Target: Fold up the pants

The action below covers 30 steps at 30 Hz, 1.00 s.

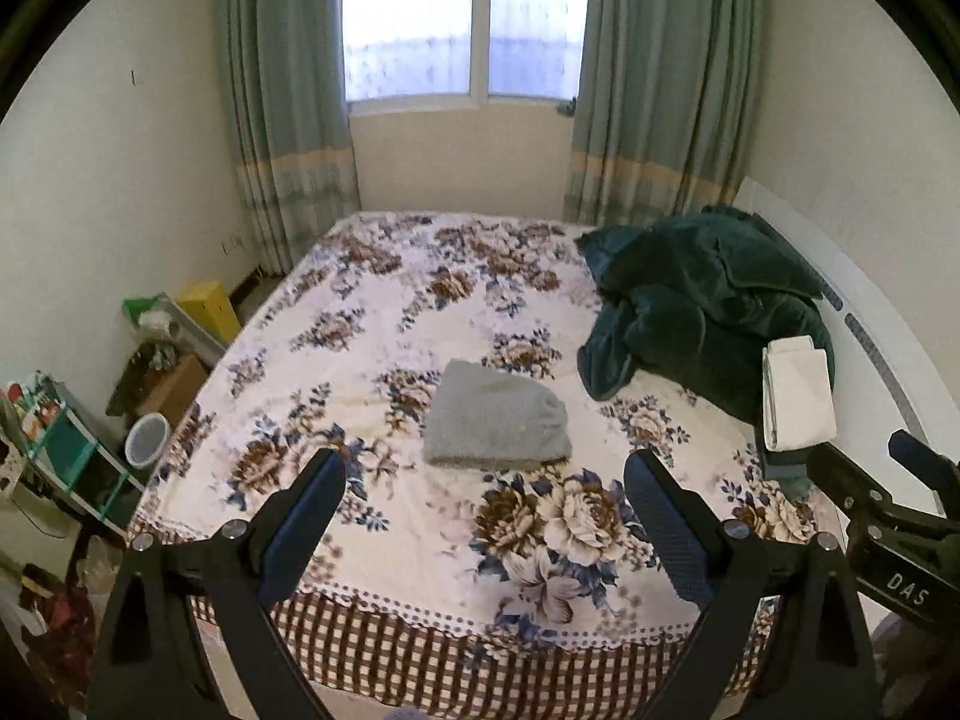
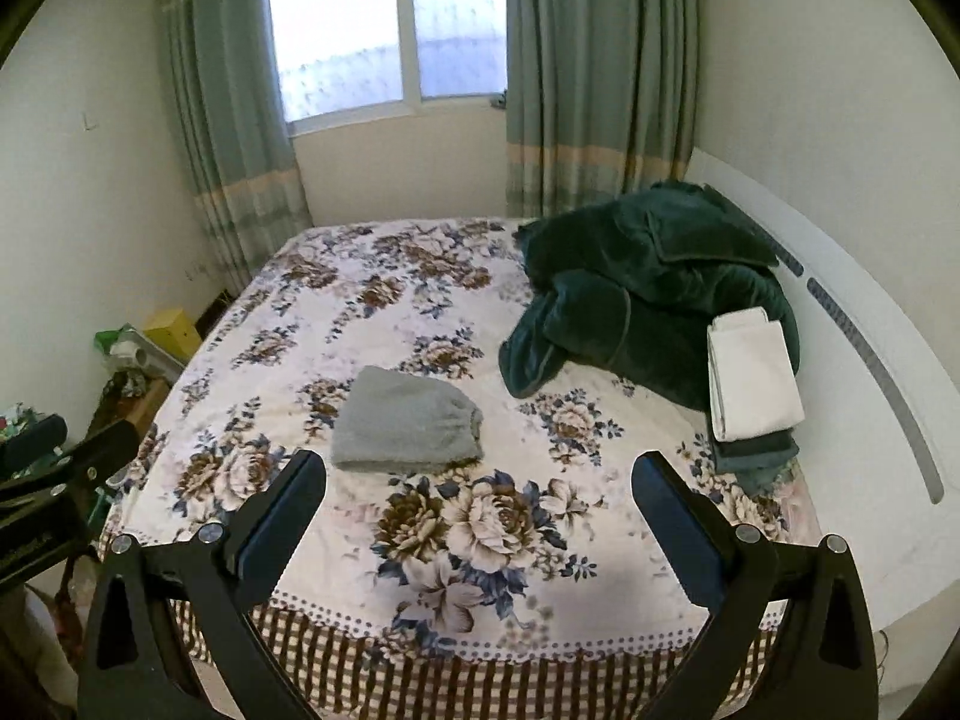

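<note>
We see the grey pants lying folded into a compact rectangle on the bed, roughly in the middle of its near half, resting flat on the floral bedspread with nothing touching them. In the right wrist view the same folded bundle sits just beyond the left fingertip.

Our left gripper hangs above the near edge of the bed, its fingers spread wide and holding nothing. Our right gripper is likewise spread wide and empty, hovering beside the left one; part of its black frame shows at the right edge of the left wrist view.

To the right of the pants, well apart from them, a heap of dark green blanket is piled near the white headboard. A folded white cloth lies on a darker folded piece at the blanket's near side.

Beyond the bed we see green curtains framing a bright window. On the floor to the left stand a yellow box and a small bin among clutter.
</note>
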Each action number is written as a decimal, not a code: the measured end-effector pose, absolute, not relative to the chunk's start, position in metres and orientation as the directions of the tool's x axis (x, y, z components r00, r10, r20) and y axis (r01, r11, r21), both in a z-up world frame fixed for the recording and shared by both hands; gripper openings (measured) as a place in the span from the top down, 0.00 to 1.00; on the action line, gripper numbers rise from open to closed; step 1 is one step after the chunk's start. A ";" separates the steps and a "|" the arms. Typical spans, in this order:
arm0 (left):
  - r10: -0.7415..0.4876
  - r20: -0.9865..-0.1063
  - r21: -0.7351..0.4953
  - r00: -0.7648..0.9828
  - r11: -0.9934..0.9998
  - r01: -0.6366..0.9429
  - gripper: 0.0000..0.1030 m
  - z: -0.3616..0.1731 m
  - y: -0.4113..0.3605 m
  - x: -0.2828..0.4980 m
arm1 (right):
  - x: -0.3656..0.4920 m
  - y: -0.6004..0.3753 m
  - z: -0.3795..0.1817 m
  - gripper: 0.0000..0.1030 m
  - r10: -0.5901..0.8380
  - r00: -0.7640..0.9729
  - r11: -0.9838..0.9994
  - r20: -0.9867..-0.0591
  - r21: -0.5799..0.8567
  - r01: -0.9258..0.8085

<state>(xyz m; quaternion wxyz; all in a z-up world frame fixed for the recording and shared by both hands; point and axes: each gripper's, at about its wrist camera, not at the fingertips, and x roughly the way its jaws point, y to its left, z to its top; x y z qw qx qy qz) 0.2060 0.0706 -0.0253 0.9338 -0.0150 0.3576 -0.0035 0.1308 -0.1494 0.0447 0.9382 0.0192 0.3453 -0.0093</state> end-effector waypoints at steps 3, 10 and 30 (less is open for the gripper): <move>-0.019 -0.656 -0.044 0.754 0.999 -0.013 0.08 -0.018 0.079 0.196 | 0.113 -0.143 0.061 0.00 0.002 0.775 0.999 -0.632 0.027 0.020; 0.005 -0.649 -0.044 0.761 0.998 -0.044 0.00 -0.018 0.089 0.186 | 0.099 -0.134 0.074 0.00 0.019 0.778 1.000 -0.628 0.028 -0.002; 0.026 -0.673 -0.037 0.739 0.997 -0.069 0.00 -0.026 0.090 0.175 | 0.110 -0.127 0.070 0.00 0.032 0.739 0.999 -0.673 0.028 -0.018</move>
